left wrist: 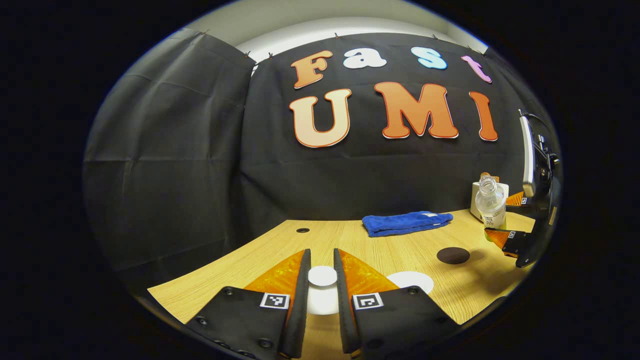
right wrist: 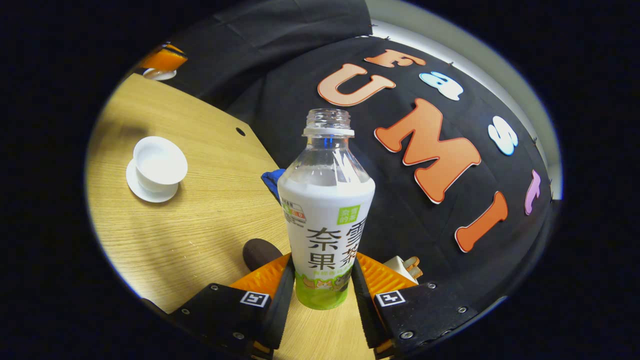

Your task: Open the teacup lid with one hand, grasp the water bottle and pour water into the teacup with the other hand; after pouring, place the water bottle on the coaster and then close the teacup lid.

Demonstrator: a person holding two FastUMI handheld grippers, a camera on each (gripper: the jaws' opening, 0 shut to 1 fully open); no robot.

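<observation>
In the left gripper view my left gripper [left wrist: 322, 260] is shut on the white teacup lid [left wrist: 322, 299], the lid's knob sitting between the fingers above the table. The white teacup [left wrist: 411, 281] peeks out just right of those fingers. From the right gripper view the teacup [right wrist: 159, 164] stands uncovered on its saucer [right wrist: 150, 194], and the left gripper [right wrist: 162, 57] shows far off with the lid [right wrist: 160, 75] under it. My right gripper [right wrist: 322, 257] is shut on the lower part of the uncapped water bottle [right wrist: 325, 210]. That bottle [left wrist: 490, 202] is upright at the right. A dark round coaster [left wrist: 452, 255] lies between cup and bottle.
A folded blue towel [left wrist: 406, 222] lies at the back of the wooden table [left wrist: 350, 240], by the black cloth wall. A small white box [left wrist: 475, 200] stands behind the bottle. The same coaster [right wrist: 260, 252] sits just left of my right fingers. A cable hole [left wrist: 302, 230] is at the back left.
</observation>
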